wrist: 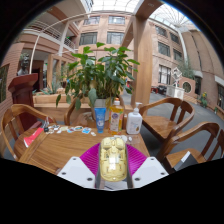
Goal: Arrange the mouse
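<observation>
So the gripper (pixel 113 165) sits low over a round wooden table (pixel 60 148), and right between its two fingers there's the mouse (pixel 113 158) — a pale, yellowish-white one, seen from behind, lengthwise along the fingers. The magenta pads (pixel 91 157) show on both sides of it and look snug against its flanks, so I'd say the jaws are clamped on the mouse, though whether it's lifted off the table or resting on it I honestly can't tell. Just beyond the fingers, toward the far side of the table, stands a little cluster of stuff: a blue bottle (pixel 100 118), a yellowish carton or box (pixel 116 120) beside it, and a white bottle (pixel 134 120) next to that. Off to the left on the tabletop lies a red packet (pixel 34 136) with some small bits near it — too tiny to name. Wooden chairs (pixel 170 112) ring the table, a big leafy potted plant (pixel 98 72) stands behind it, and further back there's a courtyard with multi-storey buildings (pixel 165 45).
</observation>
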A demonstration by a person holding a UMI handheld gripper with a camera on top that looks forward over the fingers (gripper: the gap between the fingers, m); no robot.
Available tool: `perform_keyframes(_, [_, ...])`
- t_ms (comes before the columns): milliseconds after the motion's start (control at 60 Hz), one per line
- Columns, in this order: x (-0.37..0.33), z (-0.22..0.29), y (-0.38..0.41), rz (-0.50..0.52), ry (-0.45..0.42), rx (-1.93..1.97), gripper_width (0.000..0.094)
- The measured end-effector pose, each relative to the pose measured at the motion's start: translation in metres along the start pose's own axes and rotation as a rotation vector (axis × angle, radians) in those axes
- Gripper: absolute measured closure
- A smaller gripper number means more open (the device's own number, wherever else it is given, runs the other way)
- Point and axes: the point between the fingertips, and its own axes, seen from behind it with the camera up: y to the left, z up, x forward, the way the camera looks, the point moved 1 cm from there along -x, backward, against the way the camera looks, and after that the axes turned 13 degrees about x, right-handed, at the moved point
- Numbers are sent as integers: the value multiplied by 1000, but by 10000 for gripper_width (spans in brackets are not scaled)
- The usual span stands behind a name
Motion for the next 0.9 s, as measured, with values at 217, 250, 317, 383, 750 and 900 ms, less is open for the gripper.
perform_keyframes(217, [48,-100,-113,-160,185,36,555])
perform_keyframes(250, [52,-109,-121,-170,201,43,532])
perform_keyframes(317, [56,-123,-129,-179,233,61,488])
perform_keyframes(383, [57,-136,-135,-187,263,87,448])
perform_keyframes(750, [-21,-90,-107,-175,188,79,81])
perform_keyframes(900, [-85,-62,-88,-171,142,48,80])
